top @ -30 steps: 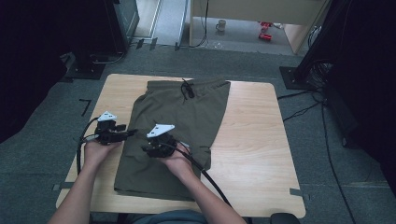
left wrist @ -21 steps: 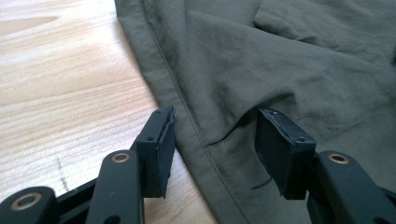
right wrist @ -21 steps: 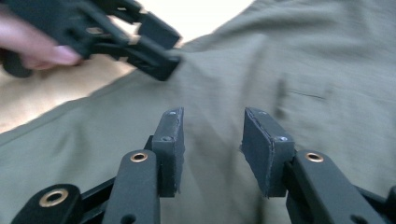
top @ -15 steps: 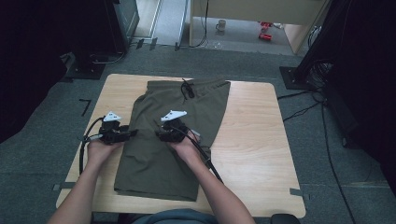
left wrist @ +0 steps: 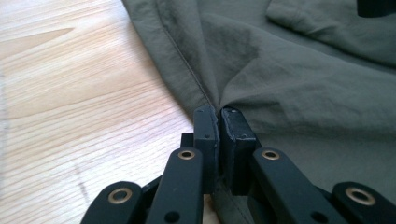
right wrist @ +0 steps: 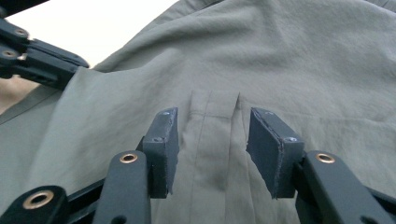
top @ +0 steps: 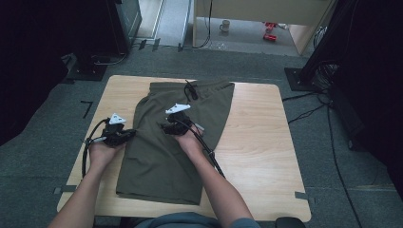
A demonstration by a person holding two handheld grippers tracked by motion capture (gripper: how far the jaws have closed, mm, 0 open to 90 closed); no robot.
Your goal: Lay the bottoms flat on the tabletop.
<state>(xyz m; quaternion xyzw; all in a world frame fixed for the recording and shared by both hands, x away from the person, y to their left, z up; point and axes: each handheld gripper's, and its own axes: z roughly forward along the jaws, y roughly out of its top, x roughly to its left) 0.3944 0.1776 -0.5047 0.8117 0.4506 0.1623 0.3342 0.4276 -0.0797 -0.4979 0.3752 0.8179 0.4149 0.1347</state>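
Olive green shorts point(top: 161, 161) lie flat on the wooden table point(top: 259, 142), waistband at the far end. My left gripper point(top: 131, 135) is at the shorts' left edge. In the left gripper view its jaws point(left wrist: 219, 113) have just been closing and now pinch the hem of the shorts point(left wrist: 303, 84), which puckers there. My right gripper point(top: 167, 127) hovers over the middle of the shorts. Its jaws point(right wrist: 212, 122) have just been opening and stand apart over a pleated fold in the fabric point(right wrist: 280, 56), without pressing it. The left gripper point(right wrist: 39, 58) appears at the upper left of that view.
A dark drawstring point(top: 190, 89) lies on the waistband. Bare wood runs along the right and left of the shorts. Cables trail from both grippers toward the person. Grey carpet with black stands and cables surrounds the table.
My right gripper has moved away from the person, up the shorts and slightly right. The left hand has stayed at the left edge of the shorts.
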